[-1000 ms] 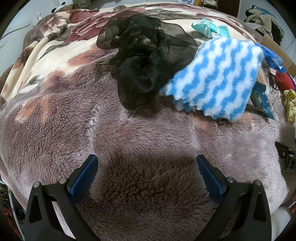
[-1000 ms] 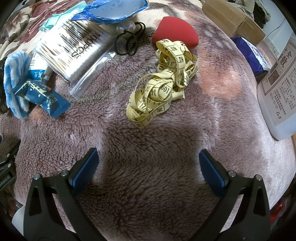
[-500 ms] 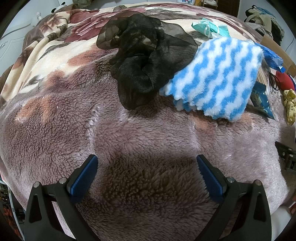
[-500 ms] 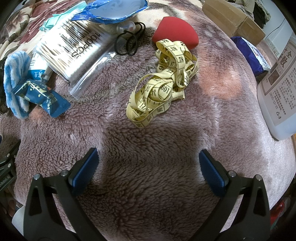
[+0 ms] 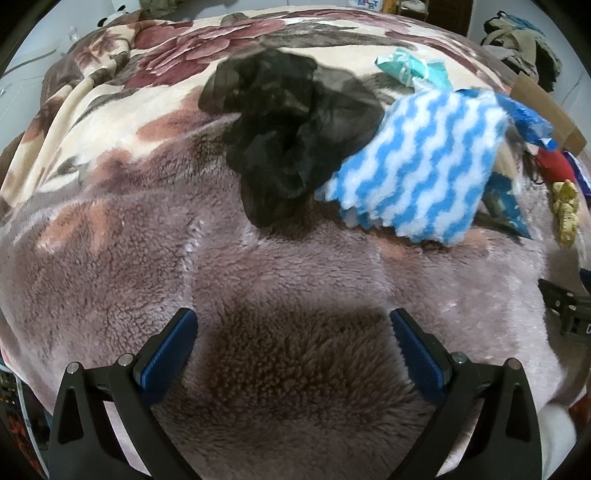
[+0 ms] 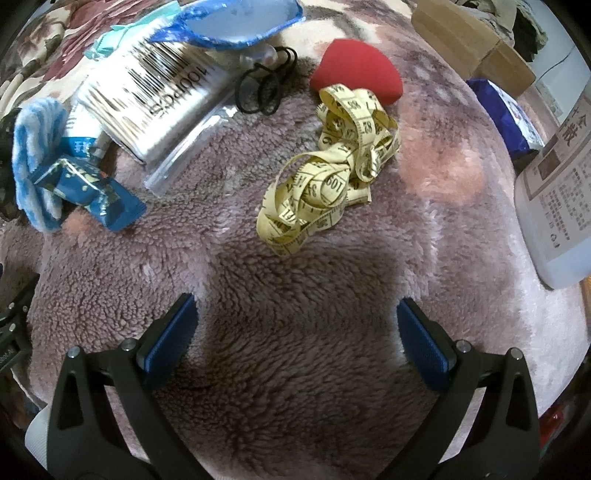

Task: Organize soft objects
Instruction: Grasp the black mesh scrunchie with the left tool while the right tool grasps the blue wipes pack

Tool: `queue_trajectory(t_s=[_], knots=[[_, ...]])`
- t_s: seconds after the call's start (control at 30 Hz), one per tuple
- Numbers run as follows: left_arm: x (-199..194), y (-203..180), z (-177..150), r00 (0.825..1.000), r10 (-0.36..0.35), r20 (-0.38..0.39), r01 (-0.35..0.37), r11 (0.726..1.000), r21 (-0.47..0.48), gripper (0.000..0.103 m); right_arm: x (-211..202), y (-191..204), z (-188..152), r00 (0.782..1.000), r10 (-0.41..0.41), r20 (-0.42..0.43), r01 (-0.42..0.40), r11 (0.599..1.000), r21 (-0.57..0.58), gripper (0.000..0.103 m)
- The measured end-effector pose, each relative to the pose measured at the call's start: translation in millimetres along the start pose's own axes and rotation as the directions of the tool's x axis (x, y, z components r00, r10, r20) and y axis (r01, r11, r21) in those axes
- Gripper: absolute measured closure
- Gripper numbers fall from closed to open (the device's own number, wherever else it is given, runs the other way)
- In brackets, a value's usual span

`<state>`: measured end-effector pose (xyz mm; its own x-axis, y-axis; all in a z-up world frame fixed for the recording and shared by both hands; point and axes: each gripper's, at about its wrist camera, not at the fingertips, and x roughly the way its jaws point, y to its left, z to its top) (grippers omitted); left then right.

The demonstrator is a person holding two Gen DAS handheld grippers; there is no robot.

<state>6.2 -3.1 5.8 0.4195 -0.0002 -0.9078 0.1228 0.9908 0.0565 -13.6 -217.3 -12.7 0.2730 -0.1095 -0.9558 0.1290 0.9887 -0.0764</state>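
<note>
On a fleece blanket [image 5: 110, 266], a black sheer fabric bundle [image 5: 288, 136] lies beside a blue-and-white wavy cloth [image 5: 417, 166], partly overlapping it. My left gripper [image 5: 293, 350] is open and empty, hovering near the blanket well in front of both. In the right wrist view a tangled yellow tape measure [image 6: 328, 181] lies in front of a red sponge [image 6: 358, 70]. My right gripper [image 6: 297, 339] is open and empty, a little short of the tape. The cloth's edge [image 6: 31, 155] shows at the left there.
A bag of cotton swabs [image 6: 151, 92], black hair ties [image 6: 266, 85], a blue snack packet [image 6: 92, 188] and blue plastic wrap [image 6: 236, 22] lie at the back left. A white jug [image 6: 557, 192] and cardboard boxes [image 6: 469, 40] stand on the right. A teal bow [image 5: 410, 66] lies behind the cloth.
The left wrist view has shifted slightly, with the fabric and cloth sitting a little lower and further right in frame. The right gripper has barely moved. Both stay open.
</note>
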Motion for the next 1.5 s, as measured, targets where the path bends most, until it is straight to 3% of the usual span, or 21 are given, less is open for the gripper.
queue_trajectory(t_s=[0.13, 0.27, 0.5, 0.67, 0.8, 0.97, 1.03, 1.1, 1.13, 1.17, 1.2, 1.23, 1.37, 1.5], knots=[[-24, 8, 9, 0.999, -0.029, 0.041, 0.029, 1.0, 0.01, 0.0, -19, -2, 6, 1.0, 0.019, 0.017, -0.019, 1.0, -0.006, 0.001], [-51, 14, 31, 0.99, -0.039, 0.132, 0.038, 0.999, 0.01, 0.0, -55, 0, 18, 0.992, 0.073, 0.1, -0.071, 0.997, -0.027, 0.001], [-59, 31, 91, 0.984, -0.048, 0.172, 0.064, 0.994, -0.091, 0.0, -89, 4, 85, 0.969, 0.135, 0.205, -0.134, 0.991, -0.018, 0.001], [-34, 33, 130, 0.996, -0.03, 0.08, 0.041, 0.989, -0.141, 0.002, -77, 2, 134, 0.967, 0.173, 0.185, -0.183, 0.982, 0.039, 0.001], [-13, 32, 139, 0.999, -0.036, -0.023, 0.032, 0.986, -0.161, 0.006, -58, -2, 155, 0.97, 0.219, 0.11, -0.229, 0.969, 0.092, 0.008], [8, 23, 135, 0.995, -0.042, -0.094, 0.029, 0.99, -0.137, 0.008, -33, 7, 170, 0.979, 0.202, 0.005, -0.202, 0.978, 0.058, 0.013], [13, 24, 133, 0.992, -0.058, -0.113, 0.039, 0.987, -0.158, 0.012, -25, 11, 173, 0.98, 0.196, -0.031, -0.194, 0.98, 0.045, 0.017], [18, 27, 132, 0.988, -0.088, -0.127, 0.063, 0.98, -0.188, 0.025, -15, 13, 174, 0.979, 0.197, -0.061, -0.194, 0.98, 0.046, 0.029], [19, 28, 132, 0.985, -0.108, -0.131, 0.08, 0.976, -0.201, 0.035, -11, 13, 174, 0.977, 0.203, -0.069, -0.2, 0.978, 0.052, 0.035], [19, 28, 130, 0.982, -0.132, -0.133, 0.101, 0.972, -0.214, 0.056, -9, 13, 173, 0.972, 0.224, -0.073, -0.22, 0.974, 0.059, 0.046], [18, 29, 129, 0.981, -0.143, -0.131, 0.112, 0.969, -0.219, 0.068, -9, 13, 172, 0.968, 0.241, -0.071, -0.237, 0.97, 0.061, 0.048], [16, 29, 128, 0.98, -0.156, -0.121, 0.126, 0.966, -0.226, 0.074, -12, 14, 171, 0.969, 0.242, -0.055, -0.238, 0.969, 0.057, 0.05], [0, 31, 127, 0.985, -0.162, -0.066, 0.143, 0.963, -0.227, 0.08, -31, 13, 164, 0.971, 0.239, 0.019, -0.24, 0.97, 0.031, 0.053], [-24, 31, 129, 0.985, -0.172, -0.019, 0.165, 0.965, -0.205, 0.08, -62, 8, 155, 0.961, 0.259, 0.099, -0.262, 0.965, 0.023, 0.053]])
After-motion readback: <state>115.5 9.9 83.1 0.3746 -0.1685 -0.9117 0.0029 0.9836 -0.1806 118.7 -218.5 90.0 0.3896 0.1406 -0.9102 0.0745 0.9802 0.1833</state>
